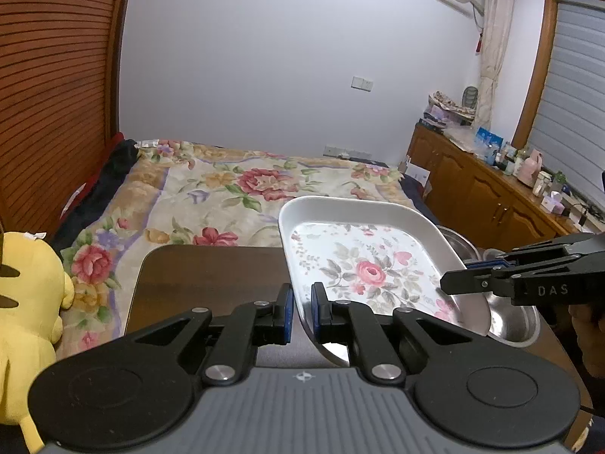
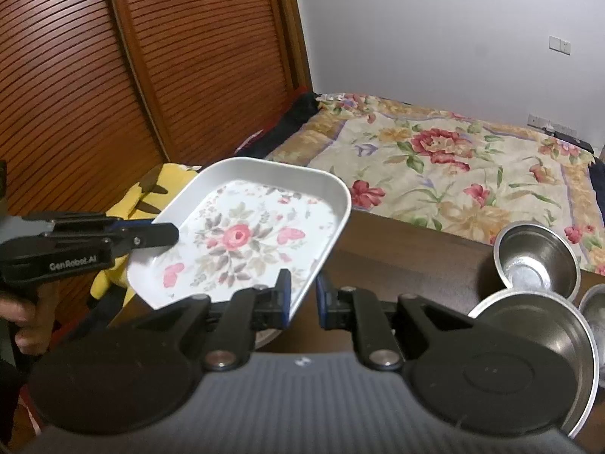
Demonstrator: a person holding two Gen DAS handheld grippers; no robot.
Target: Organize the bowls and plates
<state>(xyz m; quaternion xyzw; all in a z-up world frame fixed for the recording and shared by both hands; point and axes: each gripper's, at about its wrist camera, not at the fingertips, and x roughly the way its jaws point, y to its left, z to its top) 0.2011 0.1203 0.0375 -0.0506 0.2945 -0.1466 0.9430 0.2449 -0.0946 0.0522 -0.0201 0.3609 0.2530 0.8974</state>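
Observation:
A white rounded-square plate with a pink rose print (image 1: 363,265) (image 2: 245,238) hangs tilted above the dark wooden table (image 1: 208,276) (image 2: 408,261). My left gripper (image 1: 301,310) (image 2: 170,234) is shut on the plate's left rim. My right gripper (image 1: 446,285) (image 2: 302,297) is shut on the opposite rim, near a corner. Steel bowls stand on the table to the right: a small one (image 2: 537,261), a wide one (image 2: 544,340) (image 1: 518,321) and part of a third (image 2: 597,314) at the frame edge.
A bed with a floral quilt (image 1: 227,189) (image 2: 453,166) lies beyond the table. A yellow plush toy (image 1: 26,302) (image 2: 159,189) sits at the table's left. A slatted wooden wardrobe (image 2: 113,75) rises on the left; a cluttered wooden cabinet (image 1: 472,196) stands on the right.

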